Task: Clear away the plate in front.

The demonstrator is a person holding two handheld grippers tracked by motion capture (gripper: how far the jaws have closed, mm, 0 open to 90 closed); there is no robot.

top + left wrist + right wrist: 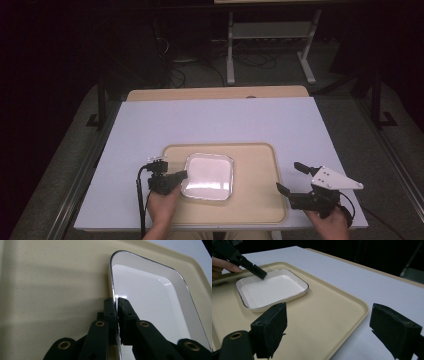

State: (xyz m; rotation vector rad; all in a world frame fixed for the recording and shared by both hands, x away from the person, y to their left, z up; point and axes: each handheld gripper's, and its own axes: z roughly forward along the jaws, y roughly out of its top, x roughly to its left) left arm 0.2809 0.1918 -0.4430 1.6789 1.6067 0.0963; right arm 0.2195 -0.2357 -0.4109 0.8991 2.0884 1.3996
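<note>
A white rectangular dish with a thin dark rim lies on the left part of a beige tray. My left gripper reaches the dish's left edge. Its jaws straddle the rim, one inside the dish and one outside, and pinch it. My right gripper hovers at the tray's right edge, open, with nothing between its fingers. The dish holds nothing.
The tray sits near the front of a white table top, with a bare wooden strip along the far edge. Dark floor, cables and a metal stand lie beyond the table.
</note>
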